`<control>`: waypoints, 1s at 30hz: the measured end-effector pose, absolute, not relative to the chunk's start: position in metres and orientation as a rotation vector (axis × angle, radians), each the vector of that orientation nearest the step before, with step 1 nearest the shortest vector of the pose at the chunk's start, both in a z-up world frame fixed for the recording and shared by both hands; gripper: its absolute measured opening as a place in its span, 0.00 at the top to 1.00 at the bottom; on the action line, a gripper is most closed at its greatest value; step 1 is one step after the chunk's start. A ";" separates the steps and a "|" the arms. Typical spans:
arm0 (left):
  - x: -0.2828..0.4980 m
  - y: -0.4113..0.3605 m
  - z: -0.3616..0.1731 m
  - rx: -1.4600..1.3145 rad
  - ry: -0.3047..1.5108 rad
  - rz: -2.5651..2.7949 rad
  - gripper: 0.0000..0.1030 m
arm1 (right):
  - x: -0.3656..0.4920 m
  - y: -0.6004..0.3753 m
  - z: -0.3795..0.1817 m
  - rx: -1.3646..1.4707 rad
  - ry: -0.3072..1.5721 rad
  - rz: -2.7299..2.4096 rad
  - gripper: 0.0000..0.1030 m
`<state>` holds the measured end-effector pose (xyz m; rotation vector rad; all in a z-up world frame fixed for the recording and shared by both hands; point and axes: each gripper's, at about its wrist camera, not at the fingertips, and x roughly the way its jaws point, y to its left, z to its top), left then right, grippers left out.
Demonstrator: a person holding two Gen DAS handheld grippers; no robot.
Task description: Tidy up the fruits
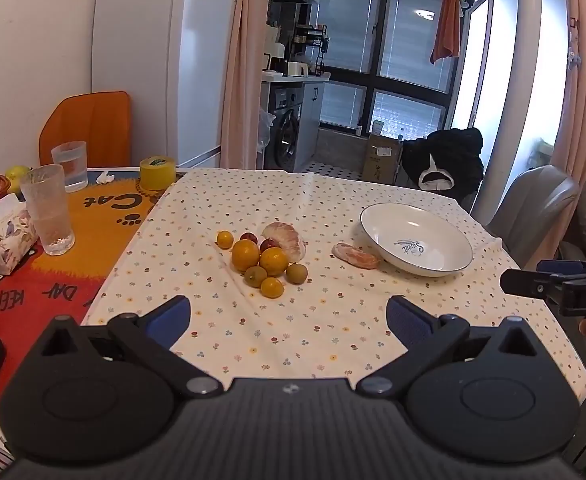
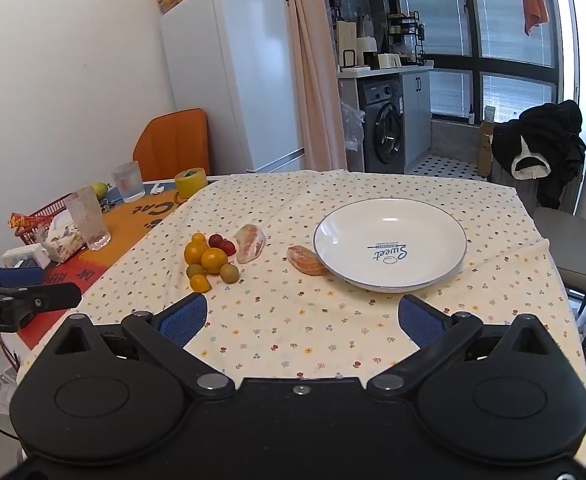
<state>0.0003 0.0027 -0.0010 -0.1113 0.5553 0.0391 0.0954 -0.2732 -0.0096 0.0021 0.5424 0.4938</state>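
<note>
Fruit pile (image 1: 263, 260) ahead of left tongs (image 1: 289, 316), both tongs empty, wide apart.

So the surface (image 2: 293, 332) has a cream floral cloth (image 2: 333, 188) over most of it, with an orange cat-print mat (image 1: 53, 280) showing on the left side. On the cloth: a white plate (image 2: 390, 244), a peeled citrus piece (image 2: 307, 260) touching its rim, another peeled chunk (image 2: 250, 243), and a cluster of small oranges (image 2: 209, 260) and two red fruits (image 2: 221, 243). On the mat: two glasses (image 1: 49, 210), yellow tape roll (image 1: 157, 172), tissue pack (image 1: 7, 236)
</note>
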 end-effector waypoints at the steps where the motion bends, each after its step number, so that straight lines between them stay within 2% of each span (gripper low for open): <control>1: 0.000 0.003 -0.001 -0.112 0.555 0.040 0.00 | 0.096 -0.273 -0.010 0.002 0.543 0.496 0.00; 30: -0.004 0.011 0.003 -0.117 0.547 0.051 0.00 | 0.092 -0.269 -0.008 -0.019 0.546 0.511 0.00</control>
